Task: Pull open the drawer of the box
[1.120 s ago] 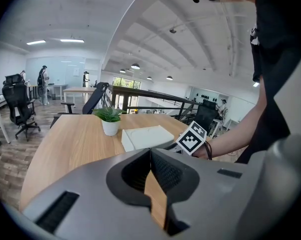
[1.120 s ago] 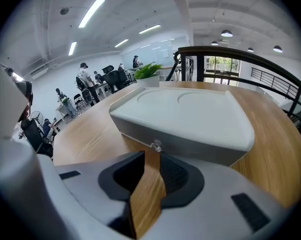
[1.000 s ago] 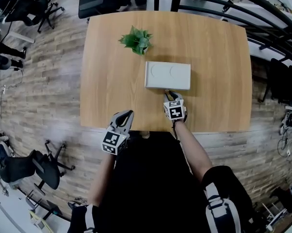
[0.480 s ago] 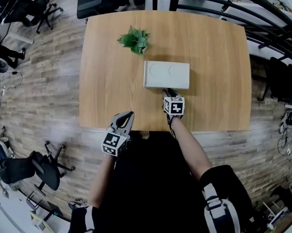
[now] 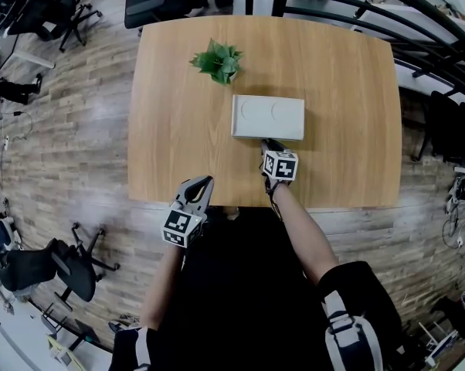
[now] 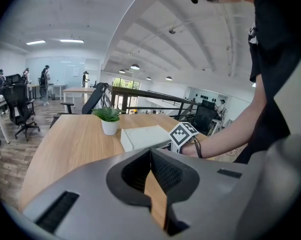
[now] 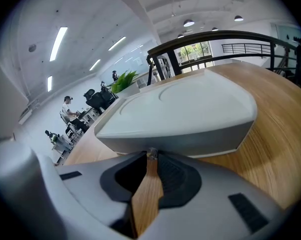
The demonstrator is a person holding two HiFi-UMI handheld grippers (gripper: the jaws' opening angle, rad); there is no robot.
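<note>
Jaws of the right tool (image 7: 151, 156) are pinched together on a small knob (image 7: 151, 153) at their tips. The knob sits on the front face of the box (image 5: 268, 117), directly ahead of the tool. Over the last second this tool has closed the short remaining gap to that face. The box has not shifted, and no drawer opening shows. Judgement: grasp made, pull not yet begun. The left tool (image 5: 203, 182) hangs back-left at the surface (image 5: 178, 114) edge, jaws together, empty.
</note>
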